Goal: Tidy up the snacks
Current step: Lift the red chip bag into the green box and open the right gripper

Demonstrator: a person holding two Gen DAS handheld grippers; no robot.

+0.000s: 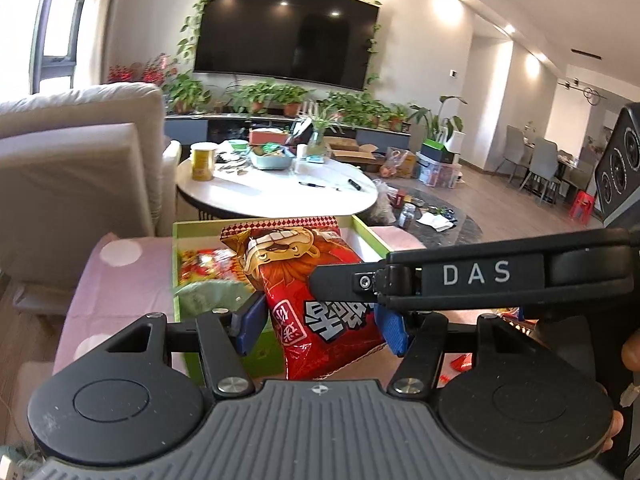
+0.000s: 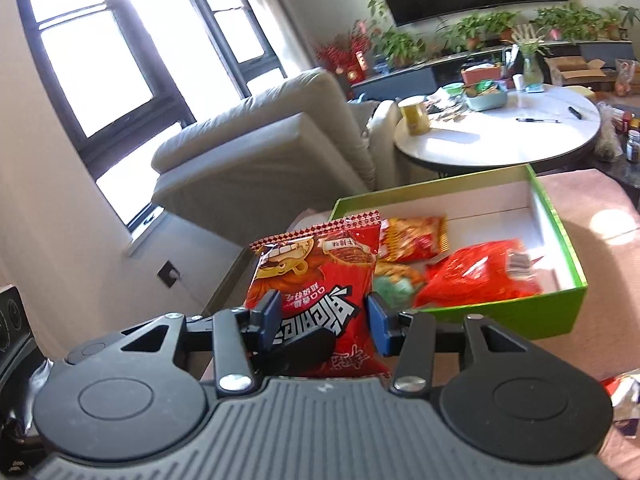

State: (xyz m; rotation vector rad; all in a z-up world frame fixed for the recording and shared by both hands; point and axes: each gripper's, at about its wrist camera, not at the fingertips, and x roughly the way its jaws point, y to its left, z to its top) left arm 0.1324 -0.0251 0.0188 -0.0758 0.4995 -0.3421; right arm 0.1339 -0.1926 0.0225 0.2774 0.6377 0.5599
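Observation:
A red snack bag with a cartoon lion (image 1: 316, 280) stands upright between the blue pads of my left gripper (image 1: 320, 328), which is shut on its lower part. My right gripper (image 2: 324, 324) holds the same bag (image 2: 320, 272) between its pads; its black finger (image 1: 360, 280) crosses in front of the bag in the left wrist view. The bag hangs over the near left end of a green box with a white inside (image 2: 556, 216). Several snack packs lie in the box, among them a large red pack (image 2: 476, 272) and an orange pack (image 2: 416, 236).
The box rests on a pink cloth surface (image 2: 600, 240). A white round table (image 1: 280, 192) with a yellow can (image 1: 204, 160), pens and a bowl stands behind it. A beige sofa (image 1: 72, 160) is at the left. Loose wrappers lie at the right (image 1: 464, 360).

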